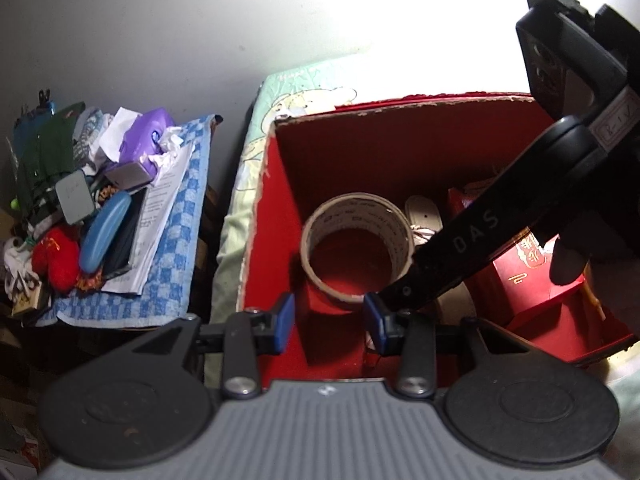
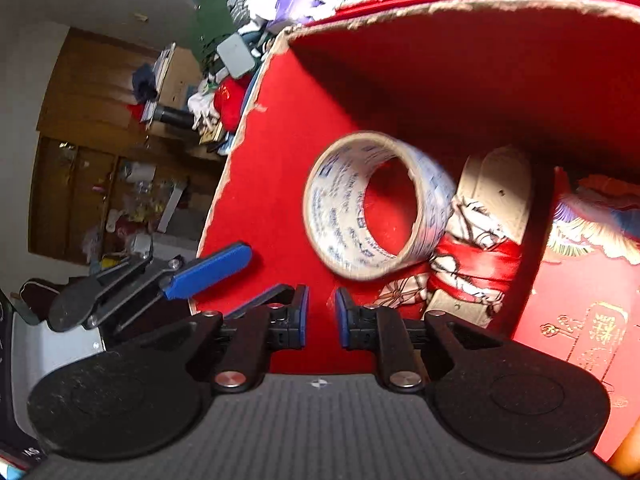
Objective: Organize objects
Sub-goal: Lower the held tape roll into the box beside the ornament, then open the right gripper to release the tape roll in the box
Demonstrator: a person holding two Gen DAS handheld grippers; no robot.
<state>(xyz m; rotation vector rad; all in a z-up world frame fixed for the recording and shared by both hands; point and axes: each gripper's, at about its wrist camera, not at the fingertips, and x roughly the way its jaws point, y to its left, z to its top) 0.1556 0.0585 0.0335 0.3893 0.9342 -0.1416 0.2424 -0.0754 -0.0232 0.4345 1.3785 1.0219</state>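
Observation:
A roll of printed packing tape (image 1: 356, 244) (image 2: 372, 208) stands on its edge inside the open red cardboard box (image 1: 272, 208) (image 2: 260, 152), near the box's left wall. My left gripper (image 1: 330, 322) hovers over the box's near edge with its blue pads partly apart; only the red inside of the box shows between them. My right gripper (image 2: 322, 316) reaches into the box just short of the tape, pads a narrow gap apart with nothing in it. In the left wrist view the right gripper (image 1: 400, 286) crosses in from the upper right. The left gripper (image 2: 260, 276) shows at the box's left wall.
Beside the tape in the box lie a coiled cream belt (image 2: 500, 192), a patterned cloth tied with red ribbon (image 2: 472, 256) and a red gift box with gold characters (image 2: 592, 336). The red box sits on mint bedding (image 1: 236, 208). A cluttered blue checked cloth (image 1: 176, 248) lies left.

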